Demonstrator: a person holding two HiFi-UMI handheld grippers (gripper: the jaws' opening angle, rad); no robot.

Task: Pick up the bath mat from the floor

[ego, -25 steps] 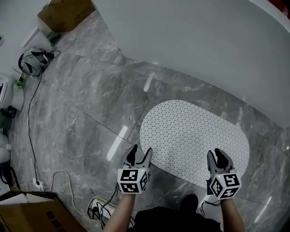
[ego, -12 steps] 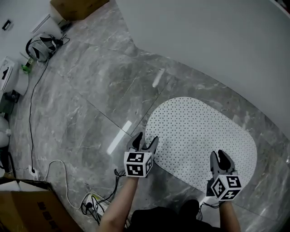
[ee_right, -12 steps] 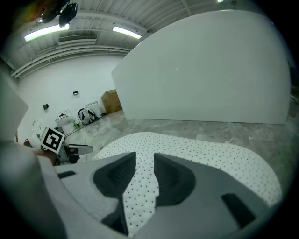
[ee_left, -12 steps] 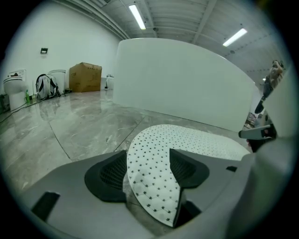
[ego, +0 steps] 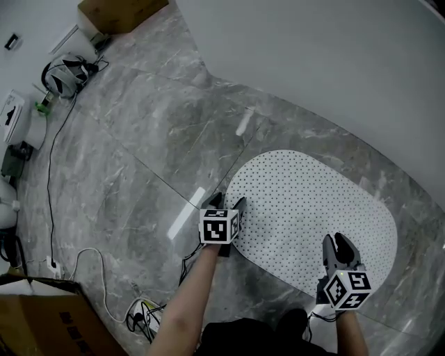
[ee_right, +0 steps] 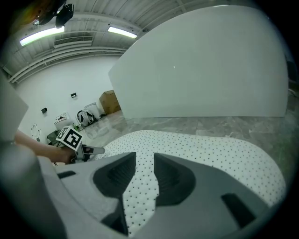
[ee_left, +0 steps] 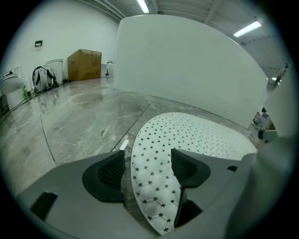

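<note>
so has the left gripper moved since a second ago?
Yes. The left gripper has moved up the picture, onto the left edge of the bath mat. Its jaws have just been opening, and the mat's edge lies between them, ungripped.

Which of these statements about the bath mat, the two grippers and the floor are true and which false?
1. The bath mat lies on the grey marble floor. True.
2. The left gripper is shut. False: its jaws have just been opening and stand wide apart, with the mat's left edge between them.
3. The right gripper is over the mat's near edge. True.
4. The mat is plain black. False: it is white with small dark dots.
5. The cardboard box stands on the mat. False: it stands on the floor, far from the mat.
</note>
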